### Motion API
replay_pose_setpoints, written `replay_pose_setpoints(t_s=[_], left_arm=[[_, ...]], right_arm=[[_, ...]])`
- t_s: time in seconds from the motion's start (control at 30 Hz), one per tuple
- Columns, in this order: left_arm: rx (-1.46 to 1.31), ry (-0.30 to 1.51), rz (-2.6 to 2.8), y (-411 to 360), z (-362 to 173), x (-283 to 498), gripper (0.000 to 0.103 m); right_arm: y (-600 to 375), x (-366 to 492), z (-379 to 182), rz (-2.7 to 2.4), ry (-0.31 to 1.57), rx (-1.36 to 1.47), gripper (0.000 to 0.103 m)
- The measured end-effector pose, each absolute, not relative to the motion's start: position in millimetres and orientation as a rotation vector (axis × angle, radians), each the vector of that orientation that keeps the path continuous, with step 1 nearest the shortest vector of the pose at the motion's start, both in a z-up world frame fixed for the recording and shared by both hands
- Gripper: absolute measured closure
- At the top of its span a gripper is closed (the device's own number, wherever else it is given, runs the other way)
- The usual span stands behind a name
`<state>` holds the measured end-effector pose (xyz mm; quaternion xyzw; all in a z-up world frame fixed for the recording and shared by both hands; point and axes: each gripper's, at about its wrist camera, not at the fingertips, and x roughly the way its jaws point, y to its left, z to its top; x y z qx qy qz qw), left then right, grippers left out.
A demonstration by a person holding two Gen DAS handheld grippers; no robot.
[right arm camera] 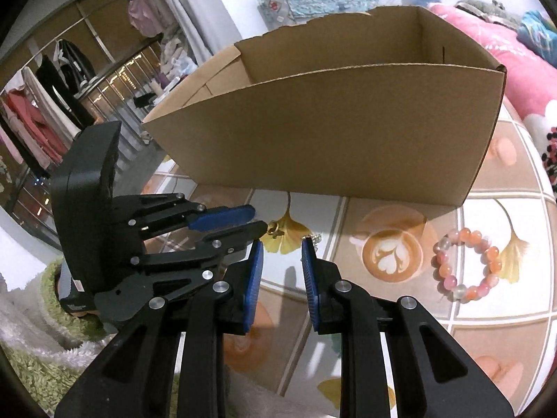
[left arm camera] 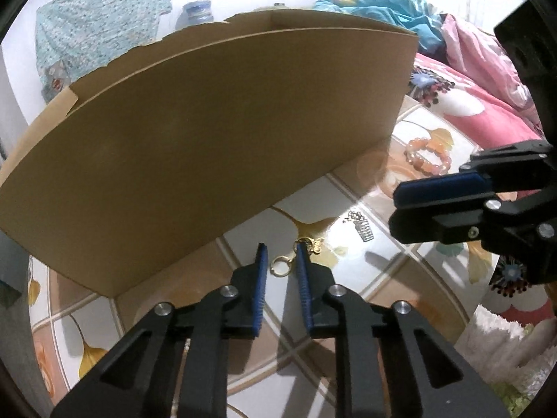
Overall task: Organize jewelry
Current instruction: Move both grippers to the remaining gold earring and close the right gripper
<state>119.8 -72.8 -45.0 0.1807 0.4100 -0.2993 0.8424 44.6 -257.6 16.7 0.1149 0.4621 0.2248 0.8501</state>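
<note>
Cardboard box (left arm camera: 209,122) standing open-topped on patterned tablecloth (left arm camera: 348,313), filling upper and centre left of left wrist view; top centre in right wrist view.

Left gripper (left arm camera: 281,254) at bottom centre, angled down at the cloth. Fingers released, narrow gap only. Gold pendant (left arm camera: 281,265) lying on the cloth inside that gap, ring part between the pads, butterfly part right at the right-hand tip. Not clamped from both sides as far as visible.

Right gripper (right arm camera: 282,247) at bottom centre of own view, also angled down, fingers released, nothing between the pads. Silver earring (right arm camera: 315,238) just beside its right-hand tip, partly hidden. In left wrist view same earring on cloth right of centre, between the two grippers.

Left gripper also visible mid left in right wrist view, tips just beside gold pendant there.

Pink and orange bead bracelet (right arm camera: 466,264) flat on cloth, right side, well apart from both grippers, outside the box.

Pink bedding (left arm camera: 470,104) at upper right.
</note>
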Motion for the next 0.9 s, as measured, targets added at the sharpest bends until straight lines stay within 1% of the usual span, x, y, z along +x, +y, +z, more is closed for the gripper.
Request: replay_pose_setpoints(t_s=[0.37,0.5,0.63,0.9], left_arm=[[0.315,0.888,-0.608,-56,-42,116,0.092],[0.283,0.888,-0.577,-46,-38,116,0.092],[0.261,0.892,-0.556,-39,-38,116,0.092],[0.257,0.893,-0.555,-38,-40,118,0.092]], right_arm=[[-256,41,23,0.484,0.941,0.219,0.081],[-238,43,25,0.502,0.919,0.123,0.082],[-215,49,26,0.516,0.876,-0.034,0.083],[-197,63,9,0.534,0.898,-0.165,0.089]])
